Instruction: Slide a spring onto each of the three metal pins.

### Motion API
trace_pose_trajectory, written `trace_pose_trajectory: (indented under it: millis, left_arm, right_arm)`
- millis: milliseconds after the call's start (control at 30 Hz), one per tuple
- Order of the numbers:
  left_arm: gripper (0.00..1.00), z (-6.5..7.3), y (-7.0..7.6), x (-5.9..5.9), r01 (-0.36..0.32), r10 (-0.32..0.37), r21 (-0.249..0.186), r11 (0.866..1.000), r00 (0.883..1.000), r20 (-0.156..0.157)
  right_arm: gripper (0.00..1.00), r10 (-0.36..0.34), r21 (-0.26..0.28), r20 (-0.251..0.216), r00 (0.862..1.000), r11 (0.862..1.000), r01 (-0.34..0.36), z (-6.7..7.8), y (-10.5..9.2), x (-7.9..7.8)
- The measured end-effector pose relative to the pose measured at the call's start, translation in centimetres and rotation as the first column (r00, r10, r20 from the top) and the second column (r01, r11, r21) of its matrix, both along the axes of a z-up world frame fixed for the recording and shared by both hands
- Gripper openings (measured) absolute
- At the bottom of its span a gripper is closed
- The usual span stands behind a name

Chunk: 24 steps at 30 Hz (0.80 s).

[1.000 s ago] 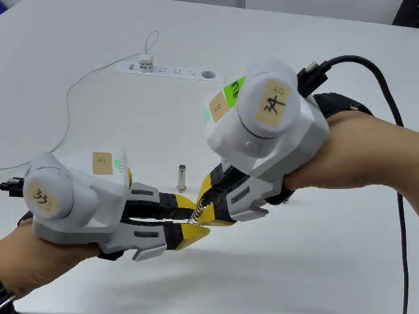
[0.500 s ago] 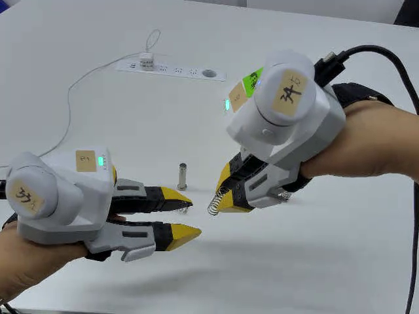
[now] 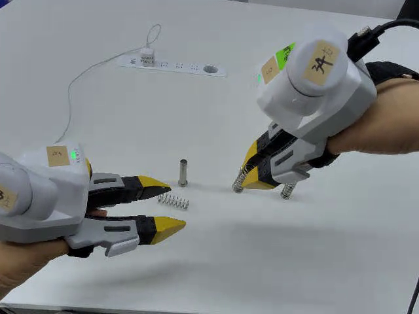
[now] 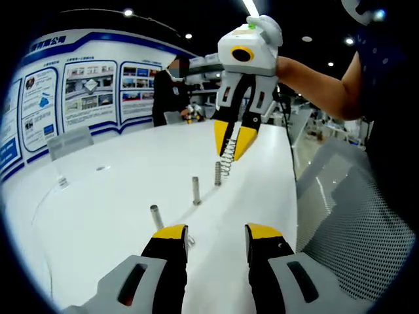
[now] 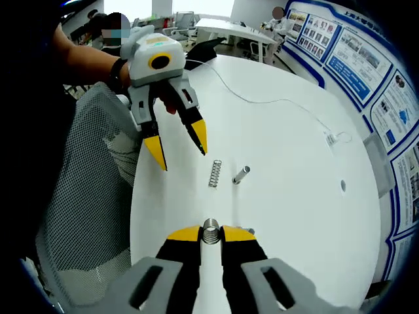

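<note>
Worktop (image 3: 340,248) spreads white under everything we see. At far left a thin white cable (image 3: 98,65) trails across it to a small plug (image 3: 146,57) seated in a power strip (image 3: 190,68) near the far edge.

Nearer us on the left, the left gripper (image 3: 177,207) hovers with its jaws spread wide and nothing between them. A loose spring (image 3: 173,201) lies flat on the worktop close by its tips. Just behind that spring a bare pin (image 3: 183,173) stands upright, apart from it.

Further right, the right gripper (image 3: 247,182) points down at the worktop, its jaws pinched on a second spring (image 3: 240,178). We cannot tell whether the lower end of that spring touches the surface. In the right gripper view it sits clamped between the yellow tips.

The right gripper's body blocks the ground behind it. A spring-covered pin (image 3: 287,191) peeps out at its lower right edge, top hidden.

In the left gripper view we make out a middle pin (image 4: 195,190), bare, between the near and far ones. Whether the held spring hangs over it we cannot tell.

A black cable (image 3: 389,24) is cut off at the top right edge.
</note>
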<state>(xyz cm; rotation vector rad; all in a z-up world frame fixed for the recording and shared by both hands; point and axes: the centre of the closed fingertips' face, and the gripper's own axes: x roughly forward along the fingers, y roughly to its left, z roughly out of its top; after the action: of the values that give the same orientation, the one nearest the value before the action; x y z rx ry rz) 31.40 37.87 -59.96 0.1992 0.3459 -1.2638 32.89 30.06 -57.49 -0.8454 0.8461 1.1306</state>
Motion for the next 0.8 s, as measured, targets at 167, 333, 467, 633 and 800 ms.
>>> trace_pose_trajectory:
  millis: [167,333,467,633,800]
  left_arm:
    - [0.37,0.0,0.1,0.0,-0.006,0.006,-0.004,1.000,1.000,-0.002]
    - [0.38,0.1,0.1,0.0,-0.011,0.011,-0.007,1.000,1.000,-0.003]
    - [0.38,0.1,0.2,0.0,-0.015,0.015,-0.008,1.000,1.000,-0.002]
    - [0.38,0.1,0.4,0.0,-0.017,0.017,-0.005,1.000,1.000,-0.003]
    - [0.38,0.1,0.4,0.1,-0.019,0.019,-0.004,1.000,1.000,-0.004]
  right_arm:
    - [0.12,-0.019,-0.027,0.006,1.000,0.999,0.019,0.0,-1.0,1.0]
    - [0.12,-0.037,-0.046,0.012,0.999,0.998,0.038,-0.3,-1.8,2.1]
    - [0.12,-0.048,-0.067,0.016,0.999,0.997,0.049,-0.9,-2.2,3.2]
    - [0.12,-0.061,-0.083,0.028,0.998,0.995,0.063,-1.3,-2.4,4.0]
    - [0.12,-0.066,-0.097,0.033,0.997,0.993,0.069,-1.8,-2.6,5.0]
